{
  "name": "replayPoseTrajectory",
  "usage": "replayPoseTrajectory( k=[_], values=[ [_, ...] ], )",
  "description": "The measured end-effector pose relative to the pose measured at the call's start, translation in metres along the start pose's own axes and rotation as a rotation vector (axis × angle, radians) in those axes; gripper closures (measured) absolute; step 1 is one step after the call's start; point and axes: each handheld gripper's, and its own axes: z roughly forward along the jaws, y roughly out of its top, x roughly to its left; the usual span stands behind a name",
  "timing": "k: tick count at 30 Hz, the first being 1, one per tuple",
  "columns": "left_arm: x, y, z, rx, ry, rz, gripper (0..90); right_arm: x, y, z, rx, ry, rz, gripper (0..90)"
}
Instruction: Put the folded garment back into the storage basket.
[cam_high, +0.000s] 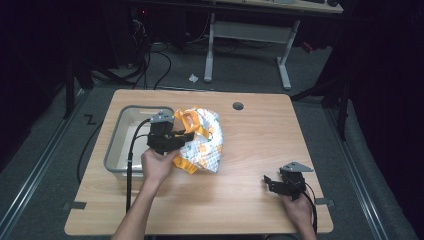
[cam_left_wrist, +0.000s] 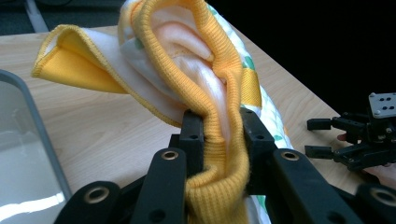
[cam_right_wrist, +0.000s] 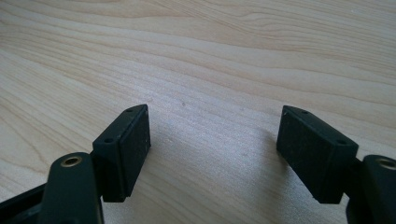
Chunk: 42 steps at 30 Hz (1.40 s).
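A small white garment (cam_high: 206, 142) with an orange-and-green print and yellow ribbed trim lies bunched on the wooden table (cam_high: 250, 195), just right of a grey bin. My left gripper (cam_high: 186, 136) is shut on its yellow ribbed edge (cam_left_wrist: 219, 154), which is pinched between the two jaws and rises above them; a yellow-bordered flap (cam_left_wrist: 79, 65) hangs out to the side. My right gripper (cam_high: 268, 182) rests low over bare wood near the table's front right, open, its fingers (cam_right_wrist: 126, 149) wide apart with nothing between them. It also appears far off as the right gripper (cam_left_wrist: 322, 137) in the left gripper view.
A grey plastic bin (cam_high: 116, 145) stands at the table's left, its rim (cam_left_wrist: 37, 130) close beside my left gripper. A round cable hole (cam_high: 238, 106) sits near the far edge. Behind the table stand a white desk frame (cam_high: 247, 37) and floor cables.
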Motion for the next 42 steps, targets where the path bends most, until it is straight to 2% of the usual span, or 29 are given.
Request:
replayPoseTrajectory(
  k=[11, 12, 17, 22, 31, 42],
  values=[
    [0.015, 0.0, -0.016, -0.017, 0.025, -0.028, 74.8, 0.0, 0.0, 0.0, 0.0, -0.001, 0.0, 26.3],
    [0.017, 0.0, -0.019, -0.025, 0.026, -0.039, 74.8, 0.0, 0.0, 0.0, 0.0, -0.001, 0.0, 26.3],
    [0.021, 0.001, -0.027, -0.037, 0.039, -0.042, 74.8, 0.0, 0.0, 0.0, 0.0, -0.001, 0.0, 26.3],
    [0.029, 0.002, -0.034, -0.045, 0.035, -0.06, 74.8, 0.0, 0.0, 0.0, 0.0, -0.001, 0.0, 26.3],
    [0.042, -0.001, -0.047, -0.057, 0.061, -0.077, 74.8, 0.0, 0.0, 0.0, 0.0, -0.001, 0.0, 26.3],
    [0.065, -0.005, -0.067, -0.065, 0.093, -0.103, 74.8, 0.0, 0.0, 0.0, 0.001, -0.002, 0.004, 26.3]
  ],
)
